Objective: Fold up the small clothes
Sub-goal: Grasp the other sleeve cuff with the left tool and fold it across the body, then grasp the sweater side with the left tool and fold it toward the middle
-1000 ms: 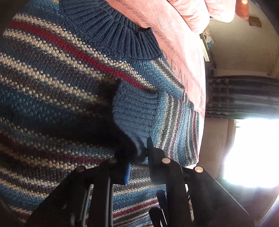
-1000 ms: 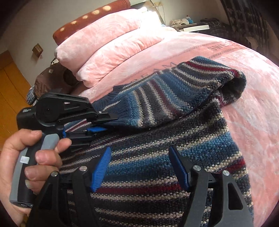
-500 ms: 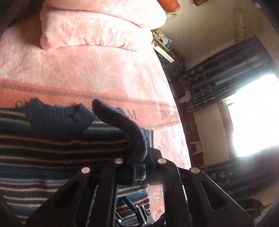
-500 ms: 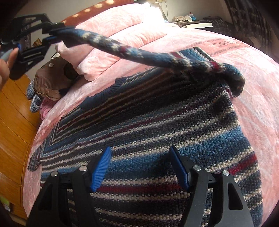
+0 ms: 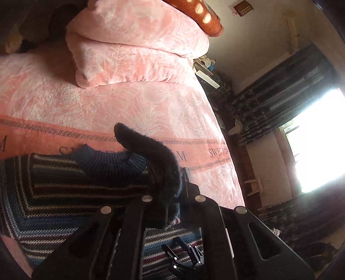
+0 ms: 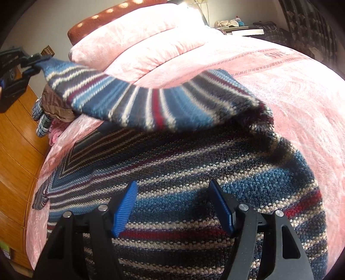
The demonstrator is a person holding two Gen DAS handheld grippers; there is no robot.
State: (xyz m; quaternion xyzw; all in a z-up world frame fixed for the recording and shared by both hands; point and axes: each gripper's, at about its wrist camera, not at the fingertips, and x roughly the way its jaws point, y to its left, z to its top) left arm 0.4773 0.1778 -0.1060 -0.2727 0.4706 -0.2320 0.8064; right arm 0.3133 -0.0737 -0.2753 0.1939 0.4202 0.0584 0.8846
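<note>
A striped knit sweater (image 6: 194, 163) in blue, white and red lies flat on the pink bed (image 6: 291, 90). Its navy ribbed collar (image 5: 110, 161) shows in the left wrist view. My left gripper (image 5: 172, 193) is shut on the cuff of one sleeve (image 5: 155, 155). That sleeve (image 6: 133, 101) stretches through the air above the body, from the far shoulder up to the left gripper (image 6: 34, 61) at the upper left. My right gripper (image 6: 172, 206) stands open low over the sweater's hem, its blue pads (image 6: 126, 207) holding nothing. The right gripper (image 5: 185, 256) also appears small over the hem in the left wrist view.
Two pink pillows (image 6: 146, 36) lie at the head of the bed against a brown headboard (image 6: 103, 19). A pile of brown and plaid clothes (image 6: 51, 107) sits at the bed's left edge beside a wooden floor (image 6: 15, 150). Dark curtains (image 5: 280, 90) and a bright window (image 5: 319, 140) stand beyond.
My left gripper has lifted the sleeve cuff off the sweater's body and carried it up and to the left, pulling the sleeve taut. The right gripper has stayed open over the hem.
</note>
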